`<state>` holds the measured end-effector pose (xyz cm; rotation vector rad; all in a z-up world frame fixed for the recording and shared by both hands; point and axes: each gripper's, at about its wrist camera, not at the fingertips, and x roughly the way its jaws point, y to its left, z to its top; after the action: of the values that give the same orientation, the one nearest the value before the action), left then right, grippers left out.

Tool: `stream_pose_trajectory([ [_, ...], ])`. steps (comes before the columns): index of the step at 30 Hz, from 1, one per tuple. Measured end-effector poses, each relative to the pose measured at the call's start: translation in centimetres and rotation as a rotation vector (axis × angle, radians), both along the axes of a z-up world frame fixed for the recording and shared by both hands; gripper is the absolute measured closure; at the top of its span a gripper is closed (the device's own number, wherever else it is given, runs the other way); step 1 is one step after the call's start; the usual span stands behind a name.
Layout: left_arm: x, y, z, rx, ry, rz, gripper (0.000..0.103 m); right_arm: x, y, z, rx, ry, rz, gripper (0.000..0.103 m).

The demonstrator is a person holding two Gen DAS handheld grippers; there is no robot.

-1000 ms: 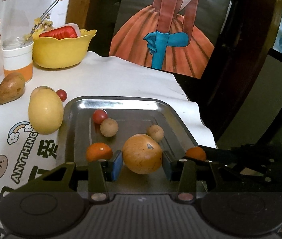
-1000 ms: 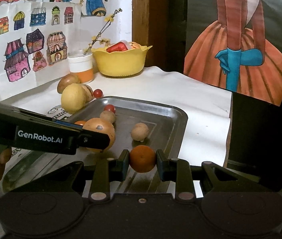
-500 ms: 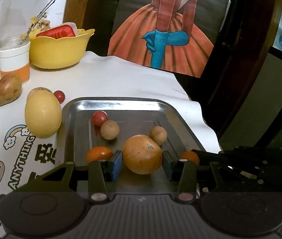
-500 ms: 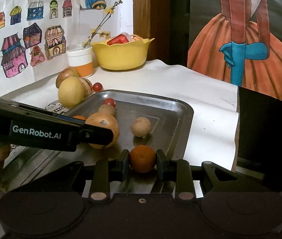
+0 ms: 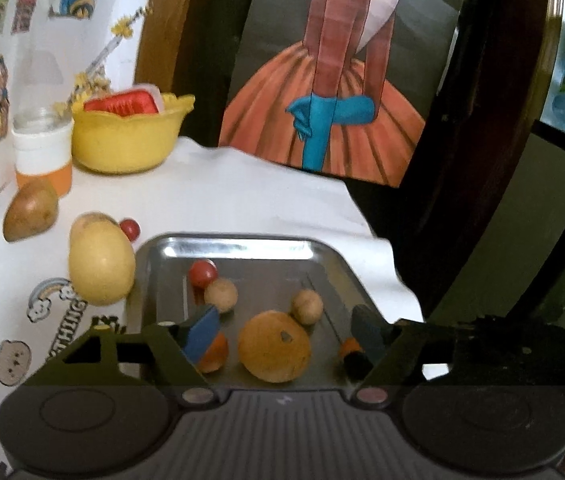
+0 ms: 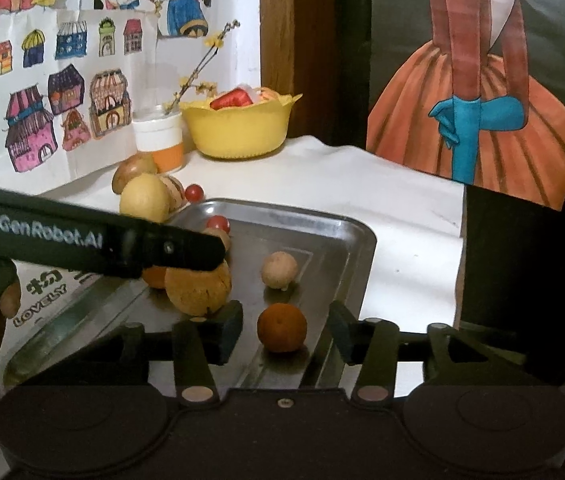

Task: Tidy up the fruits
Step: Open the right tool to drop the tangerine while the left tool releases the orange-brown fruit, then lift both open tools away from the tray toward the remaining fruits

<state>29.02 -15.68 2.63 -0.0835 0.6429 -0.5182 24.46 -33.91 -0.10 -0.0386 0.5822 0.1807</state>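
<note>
both tongs stand wide open over the metal tray [image 6: 362, 240] and neither has hold of anything. the left tongs [image 5: 282, 330] straddle the big tan fruit [image 5: 274, 346], which sits on the tray floor with clear space between it and each pad. the right tongs [image 6: 286, 326] do the same around the small orange [image 6: 282, 327], which rests near the tray's near-right corner, touching neither pad.

also in the tray: a second orange fruit [image 5: 214, 354] partly hidden behind the left tongs' blue pad, two small beige balls [image 5: 221, 295] and [image 5: 307, 306], and a red cherry tomato [image 5: 202, 274] toward the far side. out on the bench [image 5: 242, 200], just left of the tray, wait a large yellow fruit [image 5: 100, 268], a small red one [image 5: 130, 229] tucked behind it, and a brown pear-shaped fruit [image 5: 30, 214] farther back.

handling, as a judgement: everything here is round and smooth, so it will roll on the slick metal at a nudge. the yellow fruit looks the heaviest — best taken across its widest middle with the pads level, squeezed firmly but not hard, since real fruit skin would bruise. the small red one is light and slips easily; it wants a centred, gentle pinch. whether these are real or model fruit cannot be told.
</note>
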Motion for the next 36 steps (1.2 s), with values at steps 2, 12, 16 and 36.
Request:
stream_pose_trajectory([
  [2, -0.5, 0.2, 0.7, -0.003, -0.018, 0.007, 0.017, -0.6, -0.1, 0.5, 0.008, -0.013, -0.009, 0.039],
  [12, -4.3, 2.4, 3.9, -0.039, -0.103, 0.071, 0.001, -5.5, 0.6, 3.8, 0.022, -0.112, -0.016, 0.003],
  [16, -6.3, 3.7, 5.0, -0.057, -0.133, 0.099, 0.000, -7.7, 1.3, 5.1, 0.022, -0.143, -0.011, 0.001],
  [36, -17.9, 11.0, 5.4, -0.054, -0.246, 0.224, 0.000, -18.0, 5.1, 8.1, 0.011, -0.250, -0.003, 0.001],
])
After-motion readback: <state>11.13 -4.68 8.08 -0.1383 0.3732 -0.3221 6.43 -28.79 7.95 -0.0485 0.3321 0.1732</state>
